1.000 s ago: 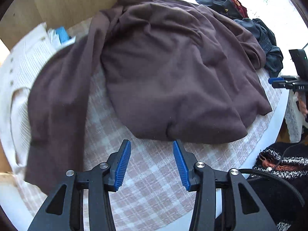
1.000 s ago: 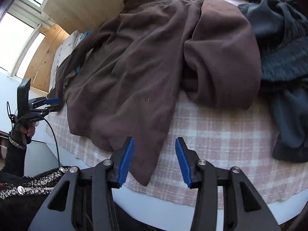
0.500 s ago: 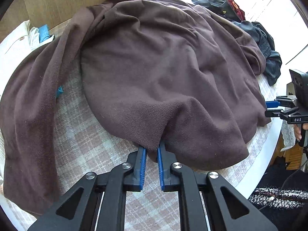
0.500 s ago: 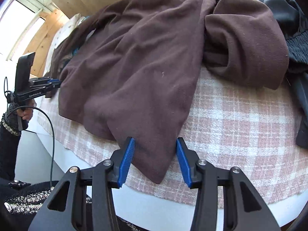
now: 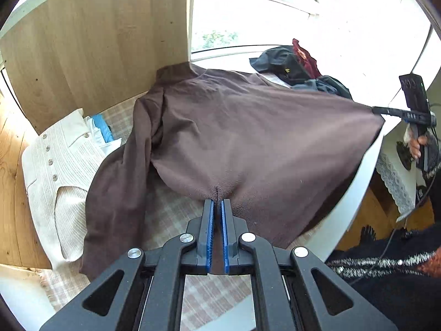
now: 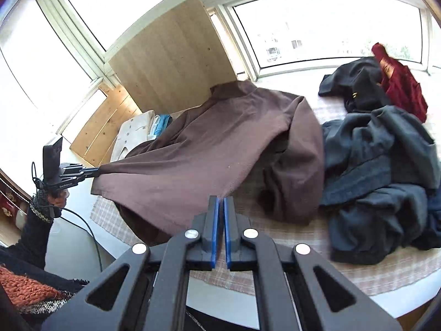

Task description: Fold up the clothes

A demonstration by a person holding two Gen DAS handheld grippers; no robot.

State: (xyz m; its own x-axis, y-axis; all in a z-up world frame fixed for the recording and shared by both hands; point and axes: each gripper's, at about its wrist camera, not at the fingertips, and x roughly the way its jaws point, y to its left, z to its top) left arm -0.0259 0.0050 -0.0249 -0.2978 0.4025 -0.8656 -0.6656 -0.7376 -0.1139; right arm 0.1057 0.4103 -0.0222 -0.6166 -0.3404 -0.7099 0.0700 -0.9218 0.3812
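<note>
Brown sweater hangs stretched between our left gripper and right gripper, both clamped on its hem above the desk.

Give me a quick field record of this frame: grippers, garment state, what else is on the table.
left gripper: shut on brown garment hem
right gripper: shut on brown garment hem
brown garment: near hem lifted, stretched between both grippers; collar end on table
left sleeve side: hangs down over checked cloth
cream buttoned garment: folded, at the left edge in the left wrist view
dark clothes pile: unfolded, right of the brown garment in the right wrist view
red garment: on the pile's far side
</note>
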